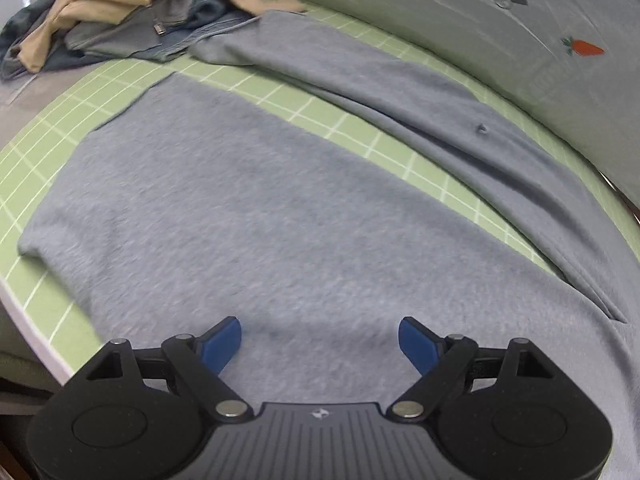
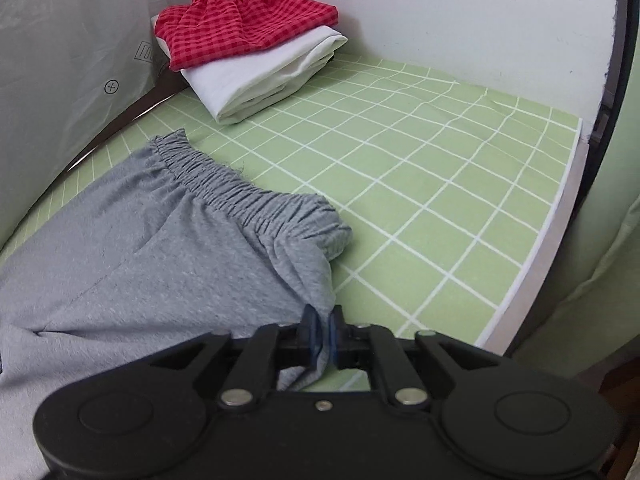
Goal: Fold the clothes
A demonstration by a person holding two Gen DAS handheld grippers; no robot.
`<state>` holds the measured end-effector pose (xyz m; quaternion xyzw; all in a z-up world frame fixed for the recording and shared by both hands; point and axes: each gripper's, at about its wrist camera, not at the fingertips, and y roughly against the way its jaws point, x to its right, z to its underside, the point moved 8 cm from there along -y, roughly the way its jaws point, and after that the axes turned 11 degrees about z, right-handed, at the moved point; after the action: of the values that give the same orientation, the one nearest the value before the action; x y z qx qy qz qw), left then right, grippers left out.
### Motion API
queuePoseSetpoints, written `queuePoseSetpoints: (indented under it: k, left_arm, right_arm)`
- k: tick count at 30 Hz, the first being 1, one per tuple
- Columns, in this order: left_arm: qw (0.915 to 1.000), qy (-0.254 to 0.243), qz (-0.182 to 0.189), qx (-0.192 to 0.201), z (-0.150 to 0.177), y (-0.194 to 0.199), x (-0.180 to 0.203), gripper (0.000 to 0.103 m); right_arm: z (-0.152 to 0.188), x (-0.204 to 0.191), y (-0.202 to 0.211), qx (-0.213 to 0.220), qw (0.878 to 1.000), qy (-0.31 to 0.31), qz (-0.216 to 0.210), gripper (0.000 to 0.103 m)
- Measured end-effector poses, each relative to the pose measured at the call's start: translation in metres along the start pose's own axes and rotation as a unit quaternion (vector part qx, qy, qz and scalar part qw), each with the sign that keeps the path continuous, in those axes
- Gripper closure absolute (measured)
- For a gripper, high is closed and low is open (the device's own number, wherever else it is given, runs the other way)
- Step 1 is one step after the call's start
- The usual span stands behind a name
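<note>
We see a green counter [image 2: 420,184] ruled with a white grid and edged by a pale rim. Behind it stands a grey sheet [image 1: 500,32] printed with a small orange carrot [image 1: 585,47]; in the right wrist view this backdrop bears a circled cross mark [image 2: 111,87]. A white wall [image 2: 460,20] closes the far corner.

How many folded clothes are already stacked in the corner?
2: a red checked garment on top, and a white garment beneath it, in the far corner of the green mat. More may be hidden underneath.

grey trousers [image 1: 280,216]: motion-blurred | leg ends cut off by frame edge
</note>
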<state>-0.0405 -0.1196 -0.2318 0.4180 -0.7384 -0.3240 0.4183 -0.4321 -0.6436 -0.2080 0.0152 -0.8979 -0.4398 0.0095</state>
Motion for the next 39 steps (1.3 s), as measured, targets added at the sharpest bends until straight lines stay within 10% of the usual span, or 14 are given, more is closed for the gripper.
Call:
queuePoseSetpoints:
  k: [3,7,17,28,30,34,39]
  left_arm:
    - [0.9997,0.017,-0.01,0.011,-0.001,0.01,-0.025,0.017]
    - [0.9982,0.047,-0.024,0.03,-0.008,0.023,-0.054,0.017]
    - [0.9731,0.221,-0.009,0.066,-0.018,0.048,-0.142,0.017]
    - [0.9503,0.282,0.035,0.128,-0.05,0.044,-0.167,0.024]
    - [0.9423,0.303,0.03,0.14,-0.058,0.043,-0.176,0.036]
    - [0.9418,0.302,0.03,0.144,-0.067,0.042,-0.186,0.1]
    - [0.9449,0.259,0.011,0.2,-0.077,0.073,-0.19,0.1]
  right_arm:
    - [0.001,-0.006,-0.001,0.001,1.0,0.014,0.017,0.055]
    - [-0.001,-0.011,-0.001,-0.002,0.999,0.02,0.025,0.098]
    - [0.006,-0.025,0.005,0.003,0.994,0.082,0.072,0.098]
    - [0.009,-0.028,0.008,-0.004,0.995,0.053,0.089,0.096]
    - [0.009,-0.026,0.008,-0.006,0.995,0.049,0.089,0.096]
    - [0.008,-0.026,0.008,-0.007,0.994,0.06,0.091,0.096]
    - [0.008,-0.028,0.007,-0.008,0.993,0.071,0.096,0.096]
